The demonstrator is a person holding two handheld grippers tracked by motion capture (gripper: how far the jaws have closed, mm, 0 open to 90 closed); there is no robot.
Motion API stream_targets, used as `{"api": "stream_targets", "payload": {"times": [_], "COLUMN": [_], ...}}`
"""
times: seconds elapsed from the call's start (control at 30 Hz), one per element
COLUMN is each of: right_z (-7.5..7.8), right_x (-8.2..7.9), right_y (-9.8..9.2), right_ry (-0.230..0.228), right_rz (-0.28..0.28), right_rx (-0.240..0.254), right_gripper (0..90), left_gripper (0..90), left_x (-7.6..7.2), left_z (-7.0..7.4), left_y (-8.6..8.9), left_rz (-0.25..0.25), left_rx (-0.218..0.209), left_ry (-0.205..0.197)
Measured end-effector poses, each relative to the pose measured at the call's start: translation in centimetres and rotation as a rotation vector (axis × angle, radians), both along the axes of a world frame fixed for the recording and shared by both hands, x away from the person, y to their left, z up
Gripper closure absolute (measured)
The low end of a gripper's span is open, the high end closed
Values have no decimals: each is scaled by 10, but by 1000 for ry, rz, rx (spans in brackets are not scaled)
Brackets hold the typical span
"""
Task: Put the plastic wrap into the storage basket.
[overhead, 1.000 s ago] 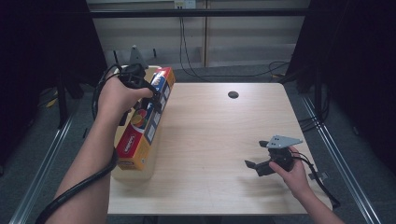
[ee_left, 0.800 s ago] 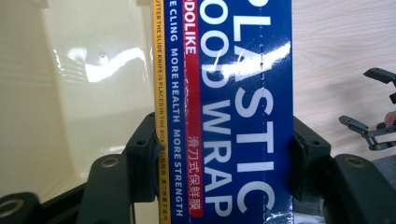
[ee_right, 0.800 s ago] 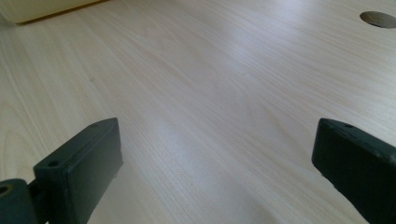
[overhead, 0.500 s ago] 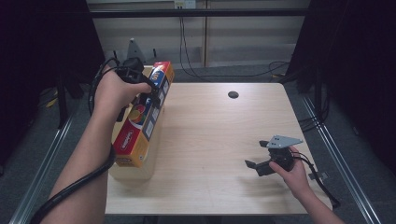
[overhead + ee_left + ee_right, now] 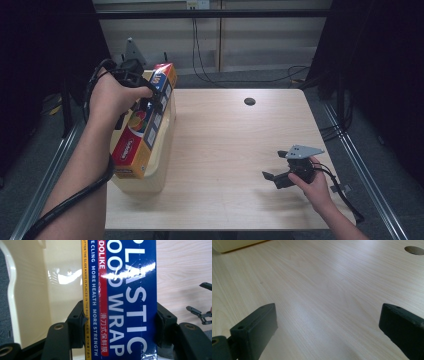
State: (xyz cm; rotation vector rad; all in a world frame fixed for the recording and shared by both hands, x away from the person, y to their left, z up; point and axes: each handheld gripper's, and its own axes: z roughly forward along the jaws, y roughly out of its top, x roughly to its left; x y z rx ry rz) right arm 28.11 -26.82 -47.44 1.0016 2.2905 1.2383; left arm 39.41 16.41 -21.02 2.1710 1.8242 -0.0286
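Left hand-held gripper is clamped across a long plastic wrap box, both jaws pressed against its sides. The box is tilted, its lower end inside a cream bin at the left edge of the tabletop. Right hand-held gripper rests low near the right edge, jaws wide apart, holding nothing.

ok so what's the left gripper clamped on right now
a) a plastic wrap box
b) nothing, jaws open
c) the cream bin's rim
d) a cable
a: in the left gripper view the left gripper has its two black jaws pressed against both sides of the plastic wrap box, held above the cream bin.
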Motion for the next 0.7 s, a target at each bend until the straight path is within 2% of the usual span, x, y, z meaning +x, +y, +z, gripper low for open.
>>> {"api": "stream_targets", "payload": {"times": [0.3,0.7], "right_z": [0,-1], "right_x": [0,0], "right_y": [0,1], "right_ry": [2,8], "right_rz": [2,5], "right_rx": [-1,-3], "right_gripper": [15,15], "left_gripper": [407,406], "left_x": [-3,-4], "left_z": [1,-6], "left_y": [12,26], "left_rz": [25,54], "left_rx": [7,13], "left_ry": [-11,0]}}
